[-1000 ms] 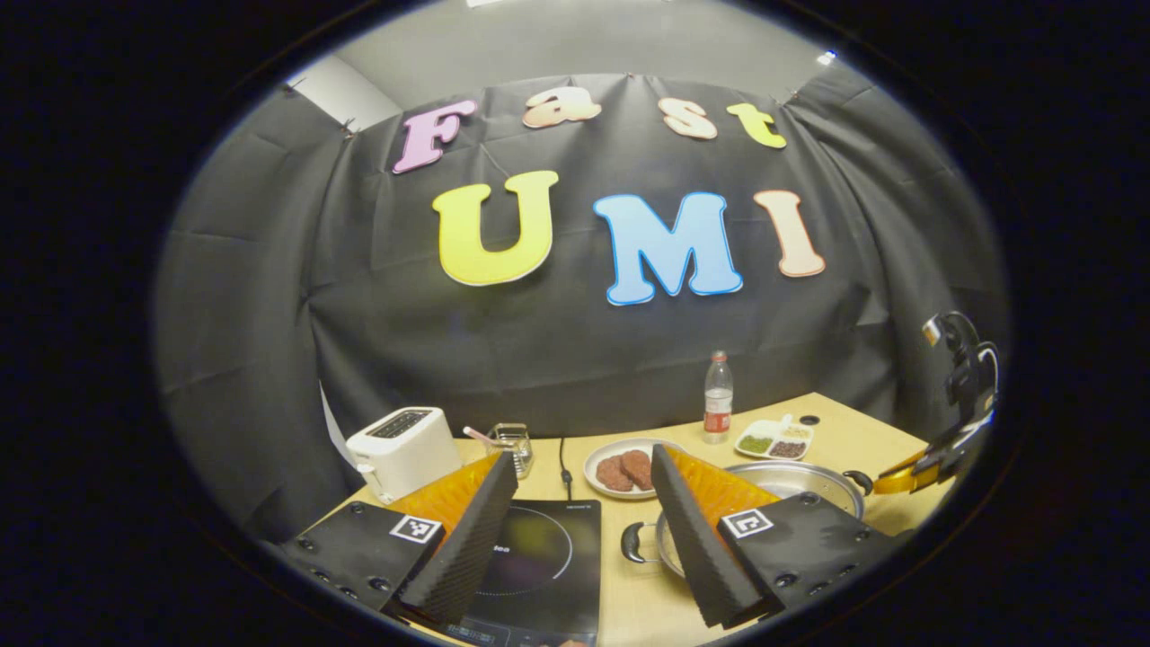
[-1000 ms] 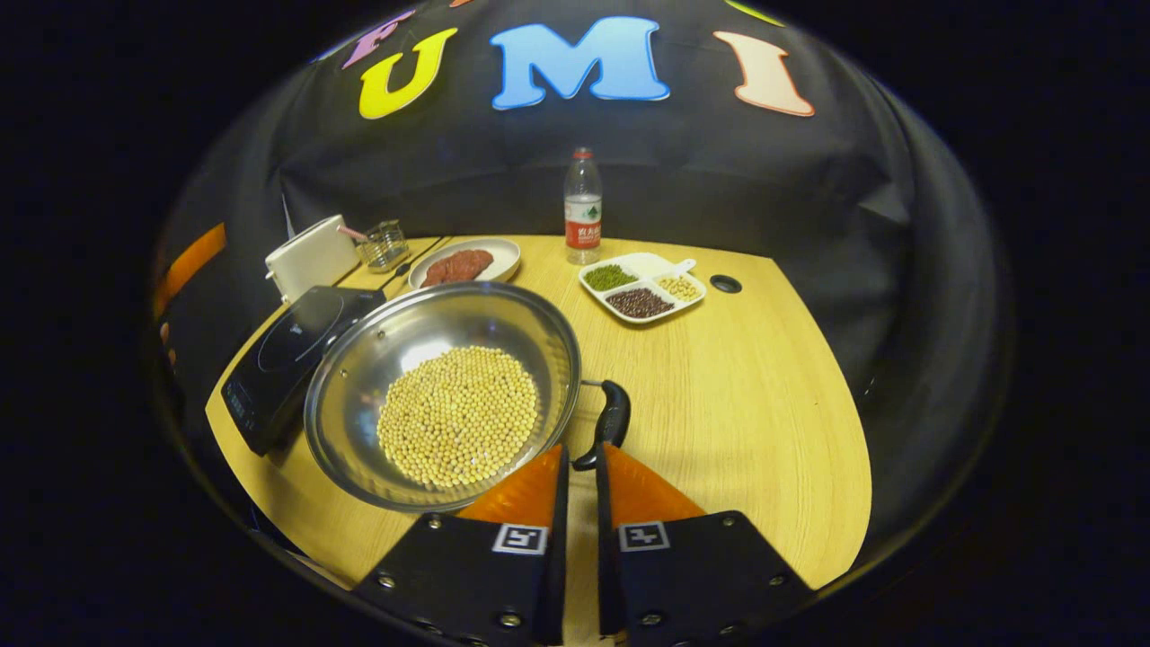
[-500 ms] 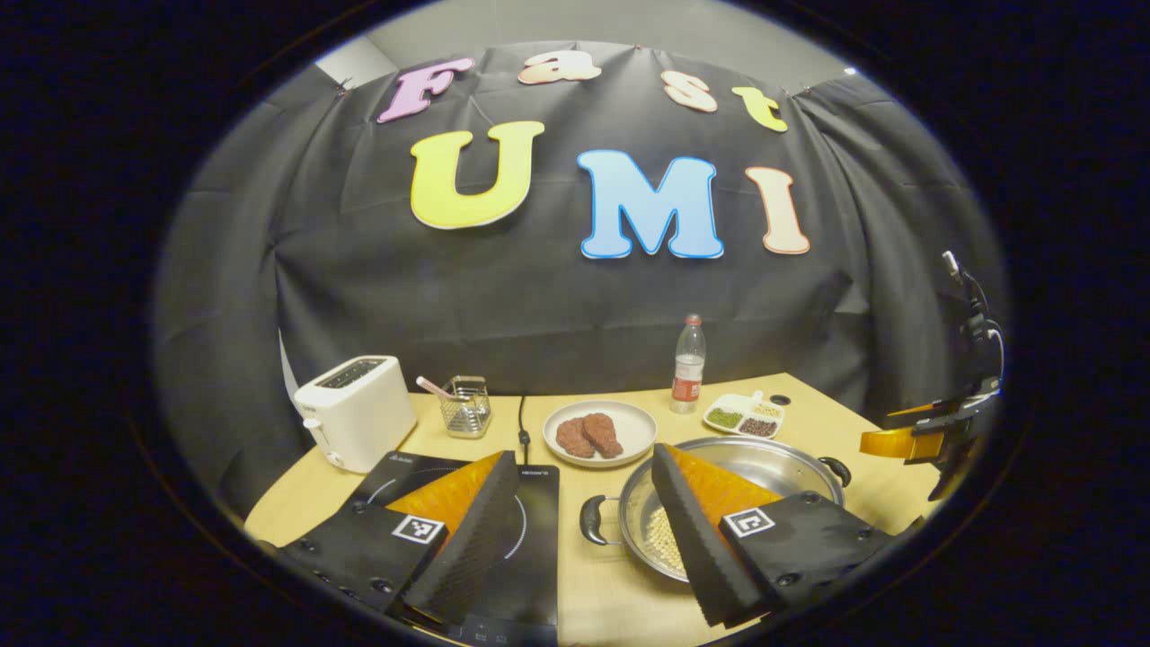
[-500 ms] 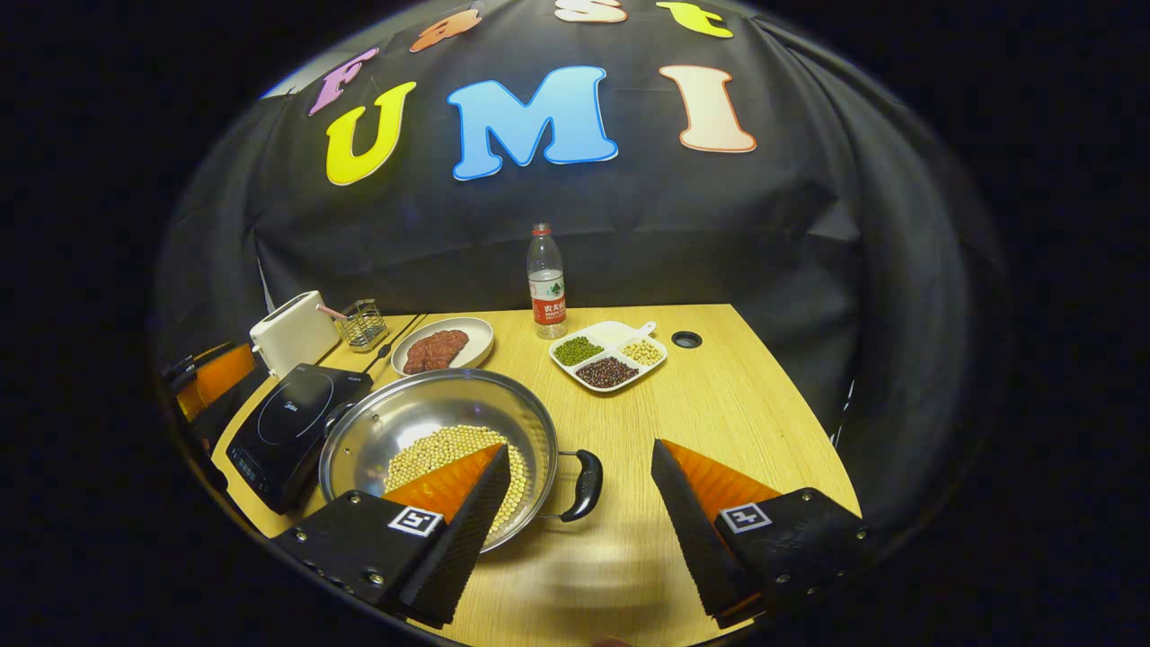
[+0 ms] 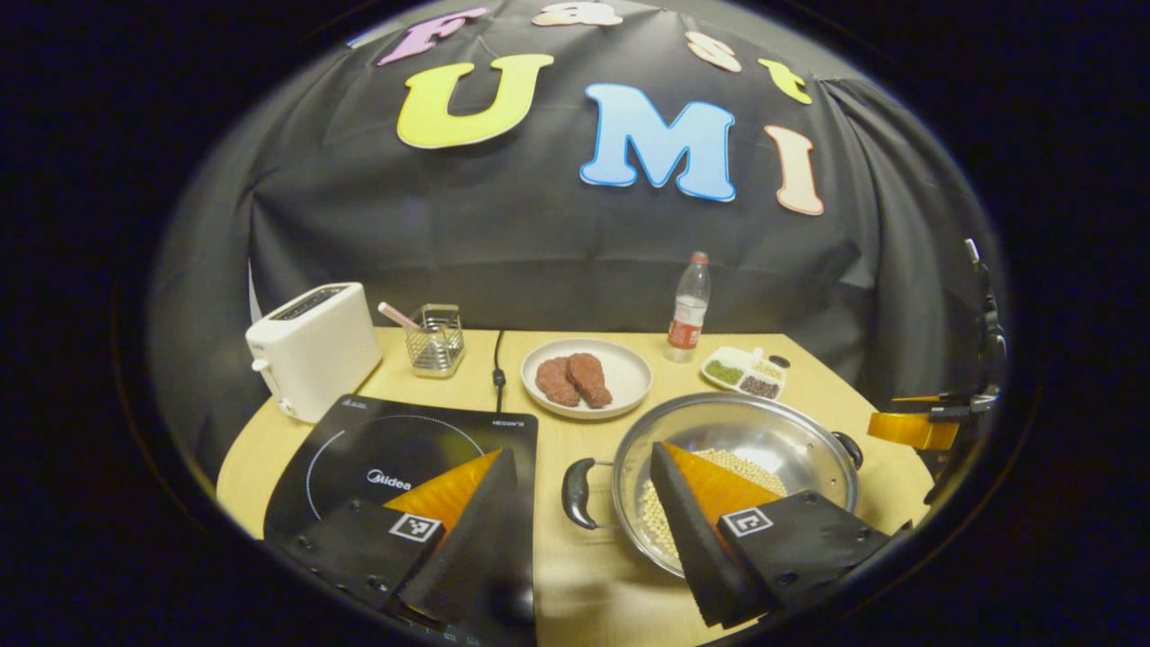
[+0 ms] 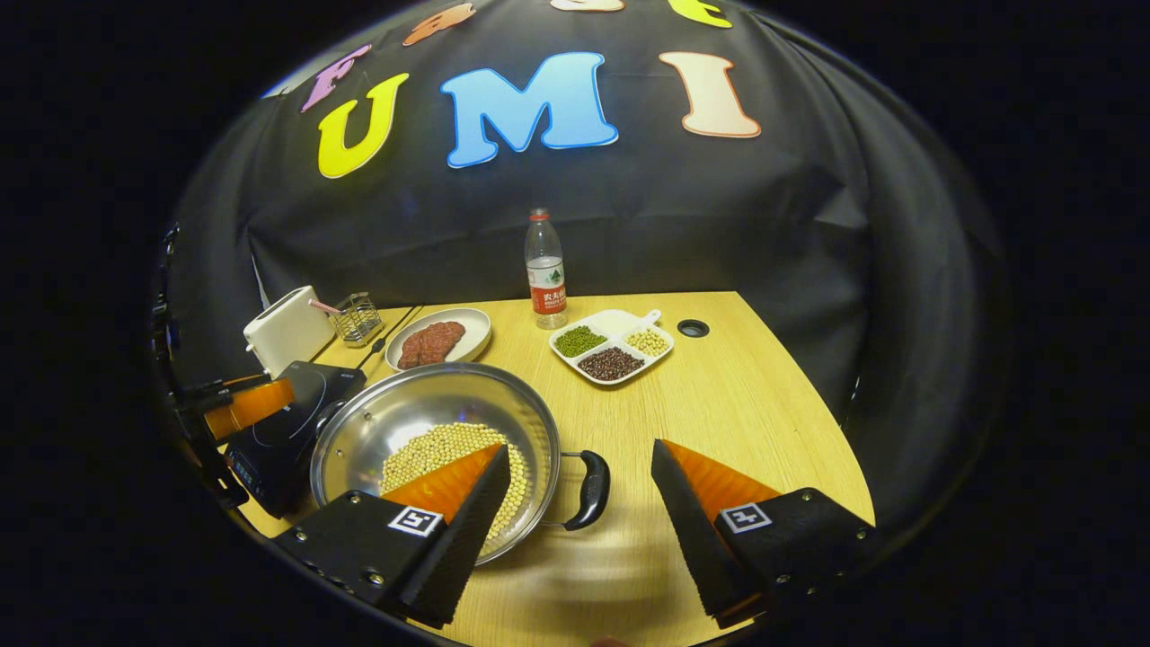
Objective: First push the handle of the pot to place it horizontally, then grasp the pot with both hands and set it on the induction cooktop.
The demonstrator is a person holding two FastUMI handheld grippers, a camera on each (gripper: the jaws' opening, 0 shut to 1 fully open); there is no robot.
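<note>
On the desk (image 6: 764,404), the pot (image 6: 431,449) of beans sits just beside the induction cooktop (image 5: 395,458); left tool (image 5: 584,539) and right tool (image 6: 579,530) both gape wide, each straddling a pot handle.

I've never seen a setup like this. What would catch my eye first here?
Probably the shiny steel pot of pale beans in the middle of the wooden table, with a black handle on each side. Both open grippers, right gripper and left gripper, frame those handles, and the black induction cooktop lies just beside the pot.
</note>
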